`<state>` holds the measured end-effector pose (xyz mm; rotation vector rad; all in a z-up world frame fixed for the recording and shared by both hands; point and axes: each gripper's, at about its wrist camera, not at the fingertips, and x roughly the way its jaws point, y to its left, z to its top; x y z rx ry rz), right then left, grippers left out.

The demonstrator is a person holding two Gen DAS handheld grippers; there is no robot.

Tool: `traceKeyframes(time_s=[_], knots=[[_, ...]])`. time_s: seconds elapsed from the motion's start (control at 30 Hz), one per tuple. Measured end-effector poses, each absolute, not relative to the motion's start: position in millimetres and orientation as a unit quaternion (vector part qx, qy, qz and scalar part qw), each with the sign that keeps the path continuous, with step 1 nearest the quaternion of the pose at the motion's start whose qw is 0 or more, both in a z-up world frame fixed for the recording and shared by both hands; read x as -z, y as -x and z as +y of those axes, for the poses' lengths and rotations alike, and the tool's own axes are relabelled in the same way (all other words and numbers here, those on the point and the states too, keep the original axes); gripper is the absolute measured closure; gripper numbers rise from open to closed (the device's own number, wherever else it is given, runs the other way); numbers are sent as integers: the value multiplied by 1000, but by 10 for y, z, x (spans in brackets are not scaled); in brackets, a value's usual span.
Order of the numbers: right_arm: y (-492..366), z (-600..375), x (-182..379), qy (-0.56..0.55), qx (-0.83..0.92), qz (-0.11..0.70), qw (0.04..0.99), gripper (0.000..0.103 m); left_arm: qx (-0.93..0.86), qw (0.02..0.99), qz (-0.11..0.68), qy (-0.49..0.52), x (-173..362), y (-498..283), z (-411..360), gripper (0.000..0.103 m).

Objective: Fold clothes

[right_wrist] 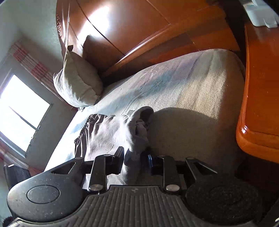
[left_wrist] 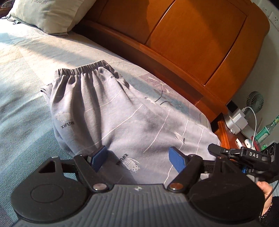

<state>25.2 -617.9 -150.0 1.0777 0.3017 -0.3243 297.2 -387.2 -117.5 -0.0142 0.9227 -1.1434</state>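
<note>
Grey patterned pants with an elastic waistband lie on the bed, waistband at the far end. My left gripper hovers open just above the near part of the fabric, its blue pads spread wide with nothing between them. The right gripper's black body shows at the right edge of the left wrist view, held by a hand. In the right wrist view my right gripper is shut on a bunched edge of the pants, lifted slightly off the bed.
An orange wooden headboard runs along the far side. A pillow leans against it. A wooden nightstand beside the bed carries a small fan, a charger with a white cable and a green bottle. The bedsheet stretches left.
</note>
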Motion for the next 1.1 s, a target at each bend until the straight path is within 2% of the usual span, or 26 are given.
traceKeyframes(time_s=[0.03,0.2,0.33,0.37,0.4,0.43,0.5,0.67,0.77,0.83,0.9,0.93,1.0,1.1], knots=[[-244,-6289,1552,-545,135,128,818,40,521,742,422,6,1169,-2974,-3879,25],[-481,-6751,1540,-621,115,125,765,36,519,743,423,2,1161,-2980,-3915,23],[-801,-6948,1452,-620,109,180,756,38,521,741,424,3,1163,-2992,-3922,23],[-868,-6965,1451,-612,116,195,758,41,521,741,425,4,1162,-2995,-3921,23],[-915,-6969,1459,-600,125,200,764,56,521,740,425,4,1160,-2997,-3919,22],[-961,-6973,1468,-588,133,205,771,75,520,740,427,5,1157,-2997,-3916,22],[-972,-6967,1430,-558,148,194,793,98,519,740,427,5,1139,-2992,-3914,22],[-889,-6824,1132,-422,191,166,871,98,528,742,414,-3,1003,-2983,-3919,23],[-929,-6735,1030,-365,202,196,887,90,534,751,388,-16,868,-3026,-3965,23],[-966,-6629,962,-328,218,210,895,64,526,756,387,-28,895,-3063,-3955,23],[-1007,-6450,880,-256,253,217,907,52,517,761,389,-40,932,-3099,-3940,23],[-1027,-6355,850,-216,272,221,911,48,513,764,389,-46,951,-3117,-3932,23],[-1027,-6234,831,-160,305,225,912,48,504,768,390,-58,988,-3153,-3916,23],[-960,-6121,794,-132,271,211,930,49,490,775,392,-76,1045,-3208,-3892,23]])
